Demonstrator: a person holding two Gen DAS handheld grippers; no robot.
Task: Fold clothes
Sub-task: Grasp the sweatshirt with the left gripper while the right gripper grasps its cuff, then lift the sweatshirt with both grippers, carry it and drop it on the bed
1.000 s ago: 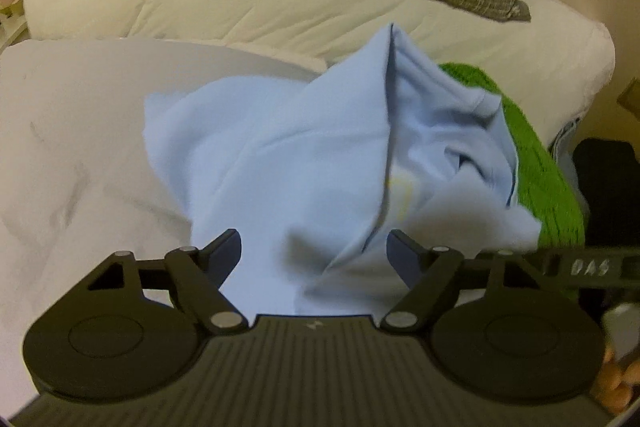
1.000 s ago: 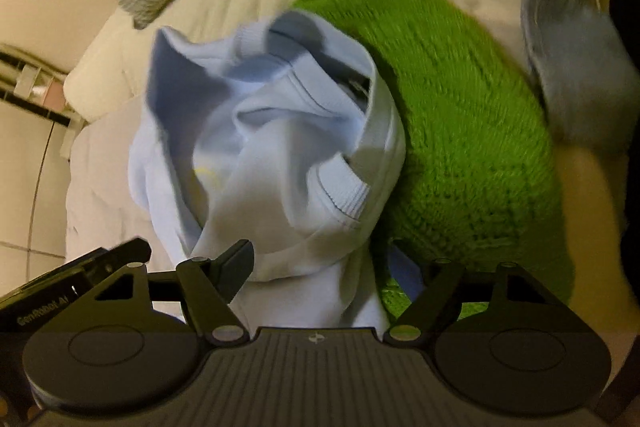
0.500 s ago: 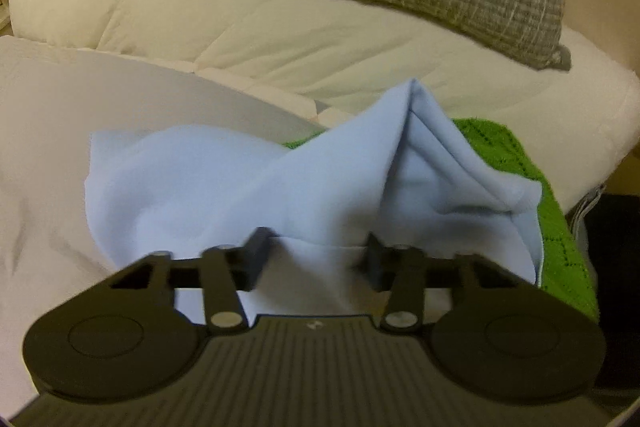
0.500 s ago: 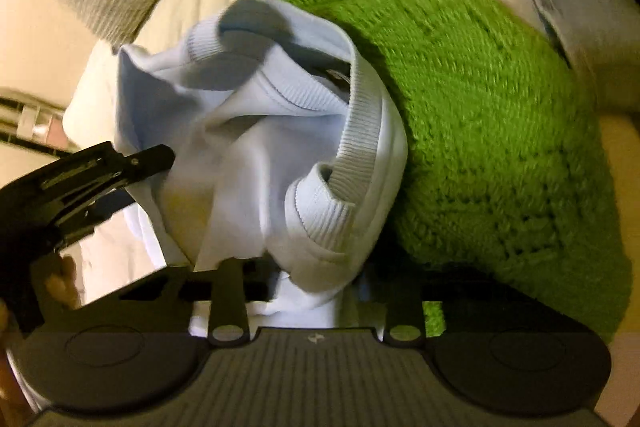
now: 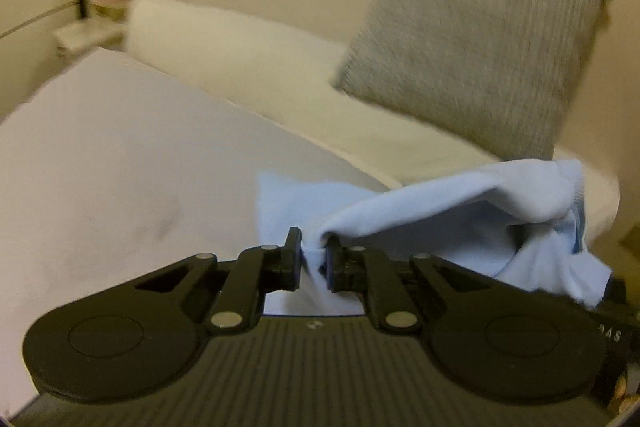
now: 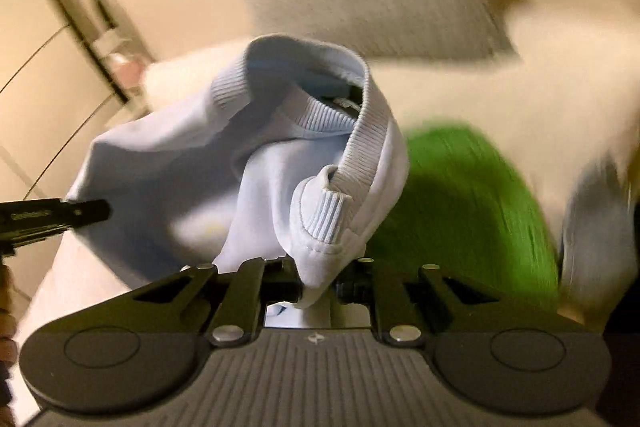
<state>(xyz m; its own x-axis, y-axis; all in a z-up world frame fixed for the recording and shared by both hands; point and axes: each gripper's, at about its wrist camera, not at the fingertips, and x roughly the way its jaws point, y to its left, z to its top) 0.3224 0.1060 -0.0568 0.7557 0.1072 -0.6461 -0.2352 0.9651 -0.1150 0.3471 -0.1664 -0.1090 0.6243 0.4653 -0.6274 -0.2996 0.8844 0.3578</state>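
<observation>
Presently, findings are recorded as follows.
Shirt: a pale blue shirt (image 5: 460, 211) is held bunched in the air between both grippers, above the bed (image 5: 120, 155); no part is seen laid flat.
Left gripper (image 5: 313, 259): pressed together on a pinch of plain fabric, which is gathered into a knot between the fingers.
Right gripper (image 6: 318, 283): pressed together on a fold close by the ribbed collar (image 6: 360, 143); the collar is curled over above the fingers.
Surroundings: a green knit (image 6: 460, 203) lies just beyond the shirt in the right view; a grey cushion (image 5: 472, 39) stands at the head of the bed.
Step in hand: judged to be lifting and spreading the shirt before any fold is made.
Method advised: the grippers are to be drawn apart until the cloth hangs taut and untwisted, then the shirt is to be lowered onto bare bed, well apart from the green knit.
Risk: the left pinch is judged shallow, so a sharp pull may free it; both views are blurred, so the exact grip points cannot be told.
</observation>
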